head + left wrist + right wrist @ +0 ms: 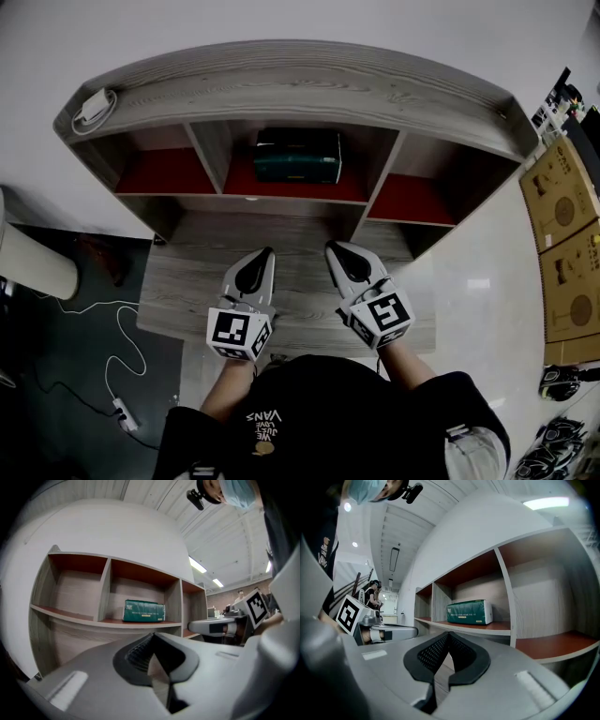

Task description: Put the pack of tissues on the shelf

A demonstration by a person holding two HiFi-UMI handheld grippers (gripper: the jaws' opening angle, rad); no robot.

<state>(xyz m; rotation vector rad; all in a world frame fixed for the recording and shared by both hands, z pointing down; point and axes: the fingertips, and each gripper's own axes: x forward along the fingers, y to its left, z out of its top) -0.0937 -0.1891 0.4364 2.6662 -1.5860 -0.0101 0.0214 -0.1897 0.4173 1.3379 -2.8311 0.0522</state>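
The green pack of tissues [298,156] lies in the middle compartment of the wooden shelf [281,84], on its red board. It shows too in the left gripper view as the pack [144,610] and in the right gripper view as the pack [469,612]. My left gripper [265,255] and right gripper [332,249] hover side by side over the grey desk surface [187,281], well short of the shelf. Both are shut with nothing between the jaws. Each points level toward the shelf.
The left compartment [164,171] and right compartment [411,199] hold nothing. A white charger with cable [94,105] lies on the shelf's top left. Cardboard boxes [562,244] stand at the right; a power strip with cable [122,412] lies on the floor at the left.
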